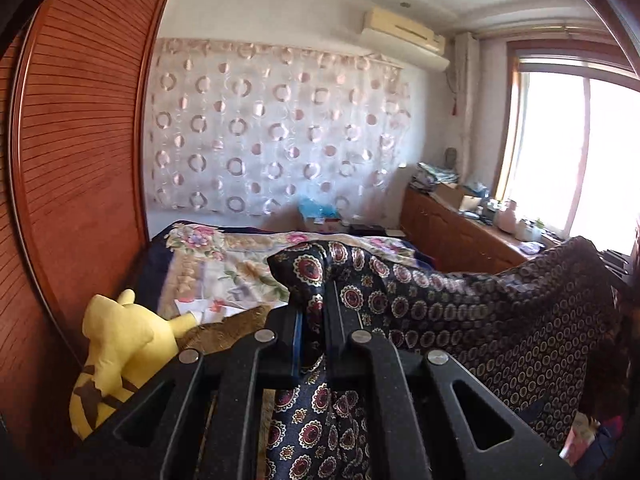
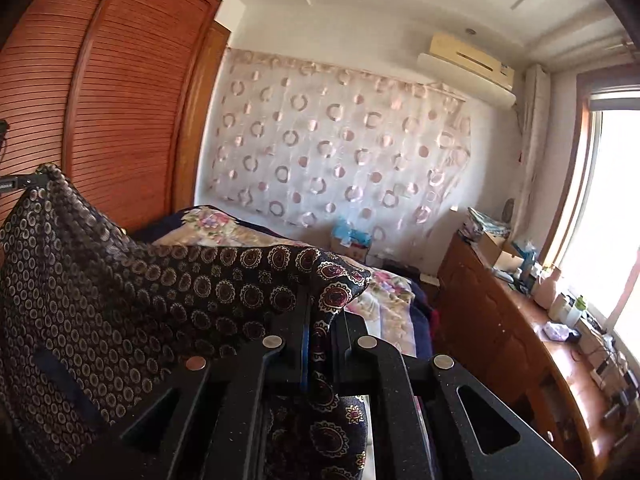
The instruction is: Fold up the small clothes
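You were working in a lived-in bedroom of a home. A bed (image 1: 248, 256) with a floral quilt filled the middle, and a yellow plush toy (image 1: 116, 356) lay at its near corner. A tall wooden wardrobe (image 2: 120, 92) with slatted doors stood along the left. A sheer curtain (image 1: 272, 128) patterned with rings covered the far wall, under a wall-mounted air conditioner (image 1: 404, 40). On the right, a low wooden cabinet (image 2: 508, 332) cluttered with boxes, bottles and folded cloth ran beneath a bright window (image 1: 580, 152).
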